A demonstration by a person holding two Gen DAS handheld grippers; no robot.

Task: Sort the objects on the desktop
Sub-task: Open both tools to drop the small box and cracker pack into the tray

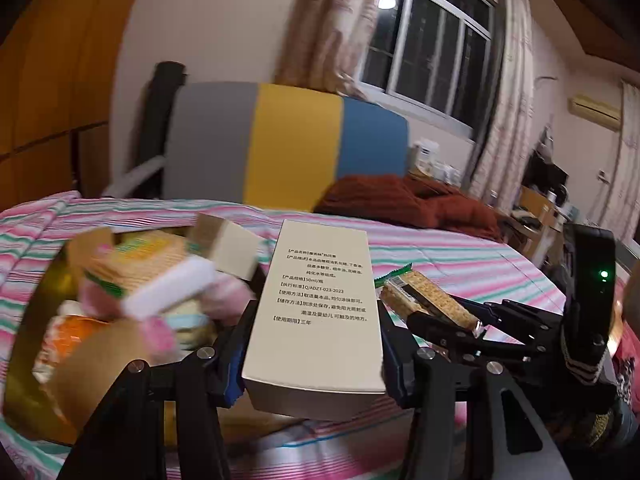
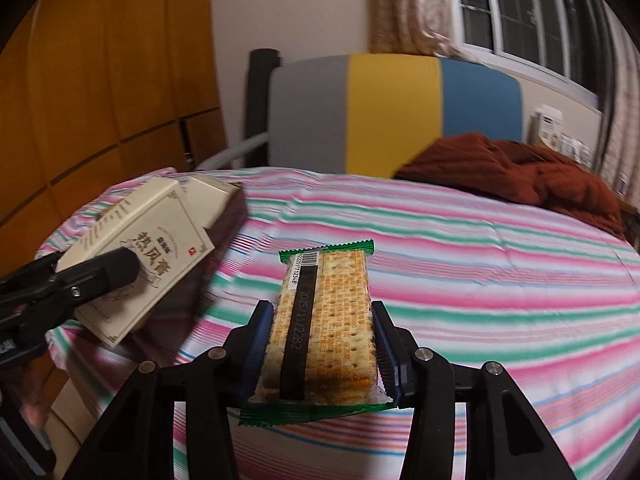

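left gripper (image 1: 314, 354) clamps cream box (image 1: 318, 304) | right gripper (image 2: 320, 350) clamps cracker pack (image 2: 328, 320) | striped cloth (image 2: 480, 280), window (image 1: 432, 48)

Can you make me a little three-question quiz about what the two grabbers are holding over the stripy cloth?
1. True or false: the left gripper is shut on the tall cream cardboard box printed with black text.
2. What does the right gripper hold? A) a red apple B) the clear-wrapped cracker packet with green edges C) a metal spoon
3. Fill in: the cloth with pink, green and white stripes lies ____ both held things.

Key
1. True: its blue pads press both sides of the box.
2. B: the packet sits clamped between its pads.
3. Under: both things are off the cloth, above it.
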